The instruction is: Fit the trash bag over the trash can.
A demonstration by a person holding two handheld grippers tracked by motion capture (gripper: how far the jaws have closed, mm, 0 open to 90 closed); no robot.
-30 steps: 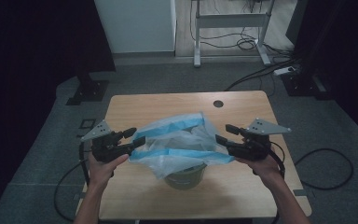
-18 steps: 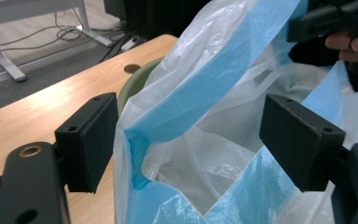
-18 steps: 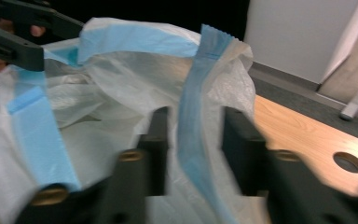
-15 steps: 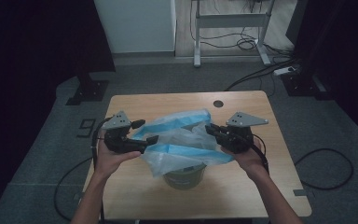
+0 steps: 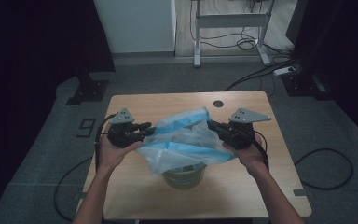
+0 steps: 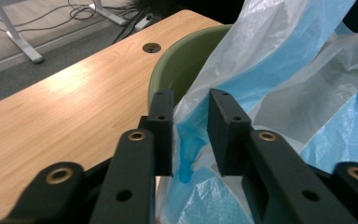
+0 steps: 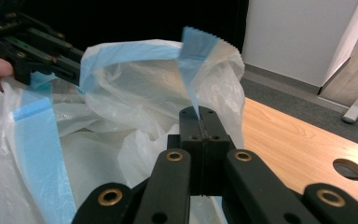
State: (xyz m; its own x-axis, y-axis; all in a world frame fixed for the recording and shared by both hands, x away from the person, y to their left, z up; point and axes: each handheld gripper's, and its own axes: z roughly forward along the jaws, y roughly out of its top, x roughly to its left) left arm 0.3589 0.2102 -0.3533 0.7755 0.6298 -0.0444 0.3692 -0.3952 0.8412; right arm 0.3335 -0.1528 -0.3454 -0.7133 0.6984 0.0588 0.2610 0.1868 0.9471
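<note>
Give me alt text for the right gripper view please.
The right tool, jaws shut, pinches the blue-banded rim of a translucent white plastic bag that billows in front of it. Beyond, the left tool meets the bag's far rim above a wooden table.

Both forearms reach in from below, hands level. Left gripper [image 5: 145,127] points toward the right one; jaws have just been closing, a gap remains, pads not yet pressing. Right gripper [image 5: 213,125] points back at it, jaws pressed together.
</note>
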